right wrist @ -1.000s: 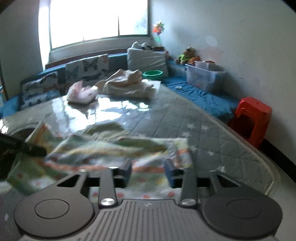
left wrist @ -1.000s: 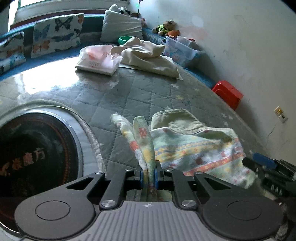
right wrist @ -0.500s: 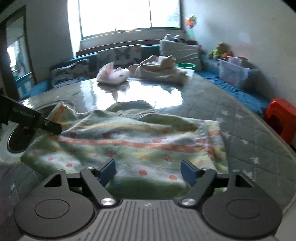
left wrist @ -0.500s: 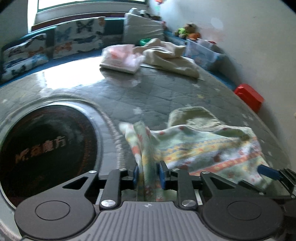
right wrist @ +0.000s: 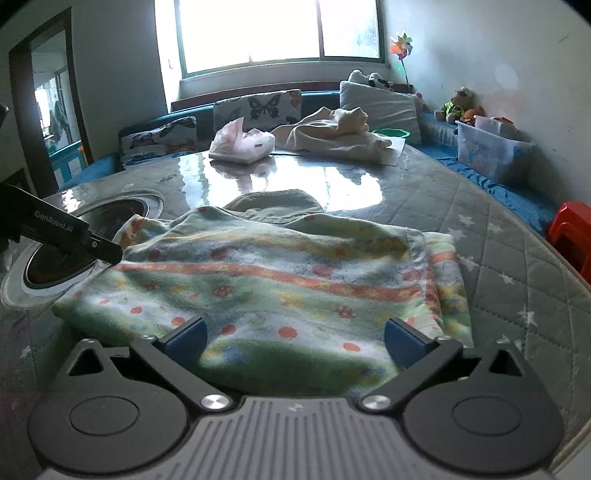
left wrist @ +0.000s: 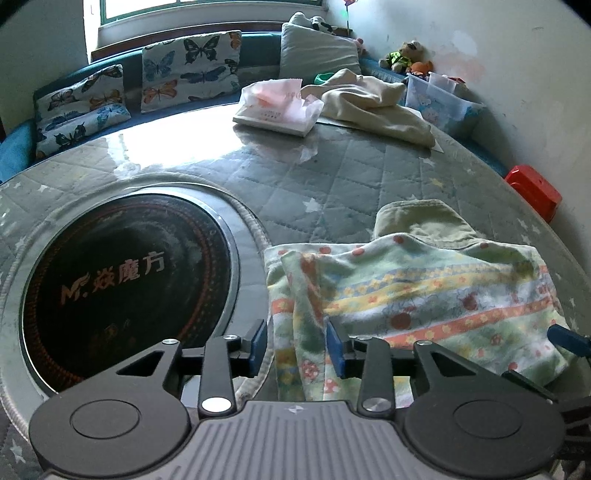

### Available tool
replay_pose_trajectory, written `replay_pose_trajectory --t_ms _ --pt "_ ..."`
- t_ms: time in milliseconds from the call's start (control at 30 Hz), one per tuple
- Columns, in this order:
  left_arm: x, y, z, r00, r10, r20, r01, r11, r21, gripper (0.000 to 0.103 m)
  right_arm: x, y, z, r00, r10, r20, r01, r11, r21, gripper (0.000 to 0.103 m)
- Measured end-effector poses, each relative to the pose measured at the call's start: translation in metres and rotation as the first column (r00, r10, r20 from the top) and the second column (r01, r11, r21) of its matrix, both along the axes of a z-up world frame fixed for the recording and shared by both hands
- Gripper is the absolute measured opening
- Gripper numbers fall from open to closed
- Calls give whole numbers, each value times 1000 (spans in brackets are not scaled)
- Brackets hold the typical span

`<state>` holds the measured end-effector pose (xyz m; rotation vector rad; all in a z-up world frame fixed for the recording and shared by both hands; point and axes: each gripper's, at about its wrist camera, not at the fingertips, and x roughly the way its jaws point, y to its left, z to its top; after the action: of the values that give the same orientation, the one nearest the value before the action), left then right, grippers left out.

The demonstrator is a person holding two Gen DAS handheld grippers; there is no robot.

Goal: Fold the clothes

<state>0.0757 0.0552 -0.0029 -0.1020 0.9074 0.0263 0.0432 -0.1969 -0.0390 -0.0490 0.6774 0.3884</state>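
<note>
I am looking along my left gripper (left wrist: 297, 347), whose blue pads are standing a moderate way apart with a bunched fold of the patterned garment (left wrist: 406, 291) lying loose between them; the right pad seems to be brushing the cloth, the left pad is clear of it. My right gripper (right wrist: 293, 341) is spread wide, its two blue pads sitting over the near edge of the same garment (right wrist: 273, 273) and gripping nothing. The garment, pale green with orange and yellow flowered stripes and red dots, is lying folded and mostly flat on the quilted grey table cover (left wrist: 332, 177), near the table's near edge. In the right wrist view, the tip of the left gripper (right wrist: 107, 253) is resting at the garment's left corner. A plain olive-green part of the clothing (right wrist: 275, 205) is poking out from under its far edge. Left of the garment, a round black induction cooktop (left wrist: 122, 273) with a metal rim is set into the table. Farther back, a pink-and-white tissue pack (left wrist: 277, 107) is lying beside a crumpled cream cloth (left wrist: 373, 103). Beyond the table, butterfly-print cushions (left wrist: 188, 70) and a grey pillow (left wrist: 317, 51) are leaning on a blue bench under the window (right wrist: 280, 33). To the far right are a clear storage bin (right wrist: 487, 151), a teddy bear (right wrist: 458, 105) and a red stool (right wrist: 570, 236).
</note>
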Motion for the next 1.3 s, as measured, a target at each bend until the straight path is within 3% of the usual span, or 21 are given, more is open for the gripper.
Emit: replay_pose_trajectory --t_ms 333,533,800,1200,1300 --pt "-16 9 8 999 16 39 -15 1000 -26 45 -4 1 -3 1000 -13 26 13 1000 -4 103" --pt "-34 -1 25 994 -45 98 53 996 -78 45 -5 -1 -4 1000 -8 26 8 1000 3 103" --pt "-44 -20 3 991 -124 57 127 991 -48 45 -5 -1 1 1000 6 11 -6 1000 -2 103" --pt "-51 -14 -7 993 -114 35 116 992 -48 51 -10 -1 9 1000 10 10 -10 999 44 103" --pt "-53 -15 -5 993 -113 33 115 992 -50 56 -9 5 4 1000 17 -8 -17 1000 14 103"
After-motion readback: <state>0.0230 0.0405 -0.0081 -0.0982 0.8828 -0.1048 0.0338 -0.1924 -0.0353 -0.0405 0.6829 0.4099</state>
